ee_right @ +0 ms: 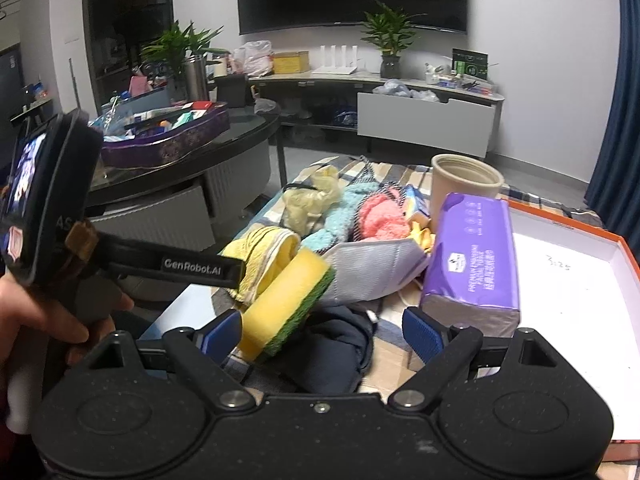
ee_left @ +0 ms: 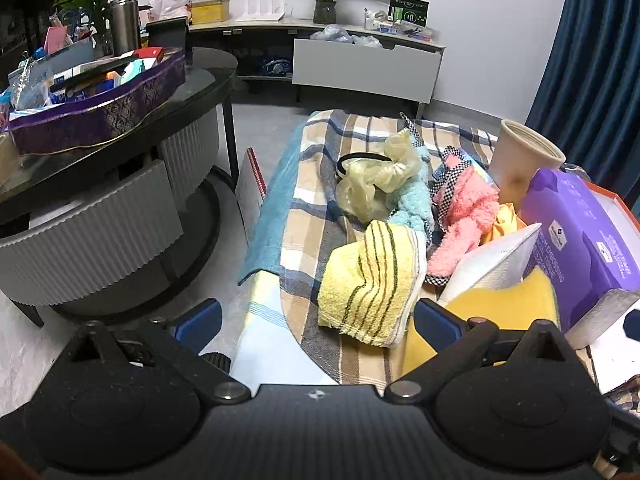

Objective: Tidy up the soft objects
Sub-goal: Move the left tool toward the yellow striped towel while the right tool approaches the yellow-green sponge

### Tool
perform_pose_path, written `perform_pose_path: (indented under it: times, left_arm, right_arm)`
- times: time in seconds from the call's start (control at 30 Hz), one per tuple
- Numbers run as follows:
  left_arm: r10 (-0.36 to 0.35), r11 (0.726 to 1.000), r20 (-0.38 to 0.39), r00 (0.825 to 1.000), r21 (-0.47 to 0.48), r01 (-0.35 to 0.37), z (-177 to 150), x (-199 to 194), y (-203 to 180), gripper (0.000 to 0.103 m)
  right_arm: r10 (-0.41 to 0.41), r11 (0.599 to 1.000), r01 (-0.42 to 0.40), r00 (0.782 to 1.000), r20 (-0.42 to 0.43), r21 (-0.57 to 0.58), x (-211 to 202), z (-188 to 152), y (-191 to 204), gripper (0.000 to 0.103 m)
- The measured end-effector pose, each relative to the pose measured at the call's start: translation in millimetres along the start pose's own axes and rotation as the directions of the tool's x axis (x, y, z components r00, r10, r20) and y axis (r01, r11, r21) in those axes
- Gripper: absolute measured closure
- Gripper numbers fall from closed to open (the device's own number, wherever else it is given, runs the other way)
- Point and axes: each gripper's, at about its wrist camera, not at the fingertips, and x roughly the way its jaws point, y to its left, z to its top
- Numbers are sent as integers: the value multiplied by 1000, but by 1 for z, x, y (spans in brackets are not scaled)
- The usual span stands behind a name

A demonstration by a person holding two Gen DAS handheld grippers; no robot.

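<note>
One plaid cloth [ee_left: 320,208] covers the low desk, near a dark round table [ee_left: 120,152] and a wall-side TV cabinet [ee_left: 360,60]. On it lie one purple tissue pack [ee_right: 472,264], one yellow striped towel [ee_left: 372,284], and one yellow-green sponge [ee_right: 286,304] with its long axis running toward the far right. Both the left gripper [ee_left: 318,316] and the right gripper [ee_right: 322,330] have fingers spread wide, holding nothing.

A folded yellow striped towel [ee_left: 370,288], a pink fluffy cloth [ee_left: 460,220], a pale blue fluffy cloth [ee_left: 414,200] and a yellow-green sponge [ee_right: 286,304] are heaped mid-frame on a plaid blanket [ee_left: 316,160].
</note>
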Motion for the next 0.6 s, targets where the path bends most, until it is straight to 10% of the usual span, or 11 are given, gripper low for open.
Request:
perform_pose_path:
  times: [0.6]
  left_arm:
    - [-41, 999, 5, 999, 33, 40, 2, 5, -2, 0]
  right_arm:
    - [32, 999, -32, 999, -28, 10, 12, 2, 13, 2]
